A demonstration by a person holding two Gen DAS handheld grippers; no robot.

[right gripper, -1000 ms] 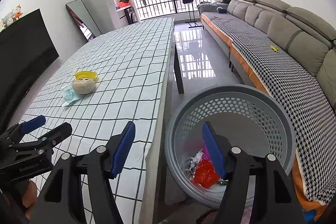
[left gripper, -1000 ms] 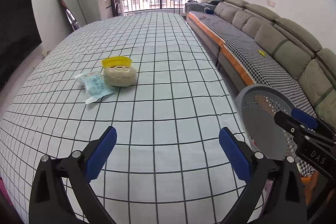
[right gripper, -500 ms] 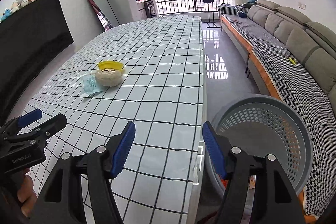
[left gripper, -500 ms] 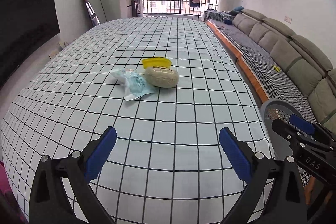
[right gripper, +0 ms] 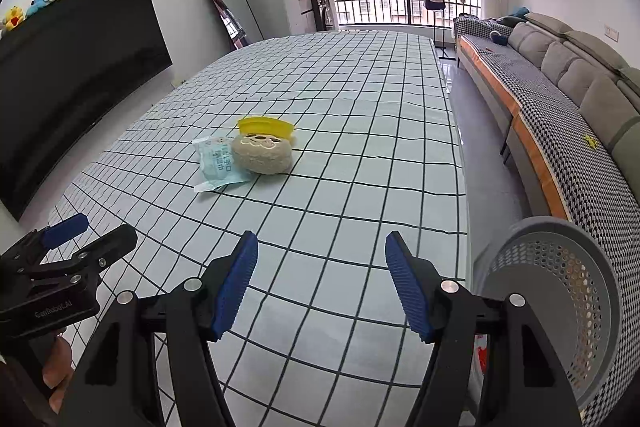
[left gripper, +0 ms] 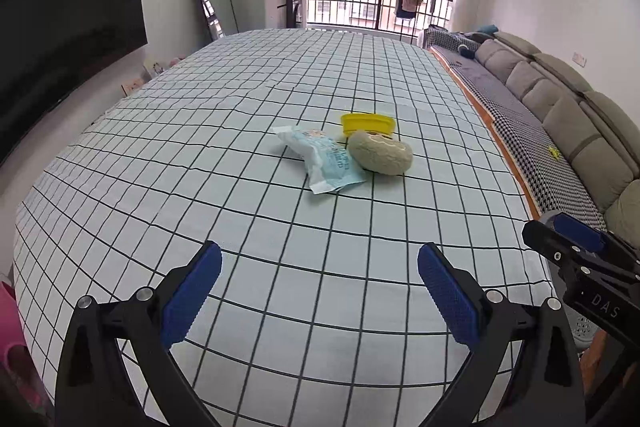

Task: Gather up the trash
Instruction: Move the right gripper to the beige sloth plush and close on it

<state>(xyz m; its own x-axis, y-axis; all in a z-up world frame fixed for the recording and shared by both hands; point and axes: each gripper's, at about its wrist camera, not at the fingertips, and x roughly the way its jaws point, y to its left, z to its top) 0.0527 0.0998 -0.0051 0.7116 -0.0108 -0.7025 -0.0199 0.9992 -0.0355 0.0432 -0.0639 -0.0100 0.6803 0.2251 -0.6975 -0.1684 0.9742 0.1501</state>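
A light blue wipes packet (left gripper: 326, 159) (right gripper: 218, 165), a beige round plush-like lump (left gripper: 380, 151) (right gripper: 262, 154) and a yellow plastic lid (left gripper: 367, 123) (right gripper: 266, 127) lie together mid-table on the checked cloth. My left gripper (left gripper: 320, 287) is open and empty above the table's near end, well short of them; it also shows at the left of the right wrist view (right gripper: 80, 239). My right gripper (right gripper: 322, 281) is open and empty near the table's right front edge. A grey perforated trash basket (right gripper: 560, 291) stands on the floor right of the table.
The table (left gripper: 200, 155) is long, under a black-grid cloth. A grey sofa (right gripper: 568, 75) runs along the right wall, with a floor aisle between. A large black screen (right gripper: 72, 67) and a mirror (right gripper: 230, 15) are at the left. A barred window is at the far end.
Both grippers have swung left from the basket toward the table. The trash items now sit nearer the centre of both views. Both jaws stay open.
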